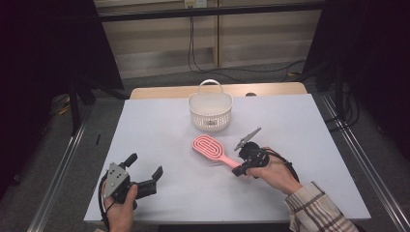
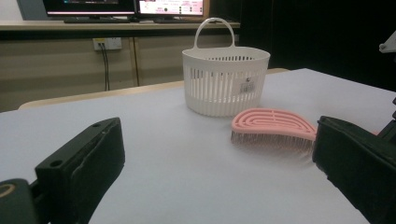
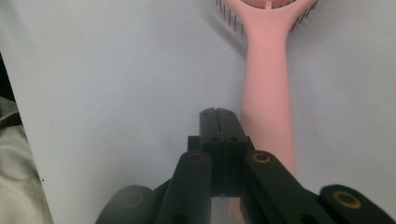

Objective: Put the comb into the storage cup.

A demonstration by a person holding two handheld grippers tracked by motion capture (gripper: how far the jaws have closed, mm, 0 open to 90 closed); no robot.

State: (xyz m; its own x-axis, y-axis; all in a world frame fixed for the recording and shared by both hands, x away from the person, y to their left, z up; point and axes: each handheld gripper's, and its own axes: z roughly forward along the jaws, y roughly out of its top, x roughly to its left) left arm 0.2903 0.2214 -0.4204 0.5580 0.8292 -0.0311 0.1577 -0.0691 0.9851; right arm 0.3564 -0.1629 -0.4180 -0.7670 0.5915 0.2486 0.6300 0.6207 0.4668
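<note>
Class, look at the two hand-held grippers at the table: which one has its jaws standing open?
The left gripper: its two black jaws stand wide apart over the bare white table. The right gripper has its jaws pressed together beside the pink plastic hairbrush.

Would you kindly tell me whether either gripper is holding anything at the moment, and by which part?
Nothing is held. The right gripper is shut beside the pink hairbrush handle; the left gripper is open.

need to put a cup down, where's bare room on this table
Free: the whole left stretch of the white table, between its left edge and the white basket, and the far right corner beyond the basket. Crowded: the middle right, where the pink hairbrush lies under the right gripper; the left gripper takes the near left.
</note>
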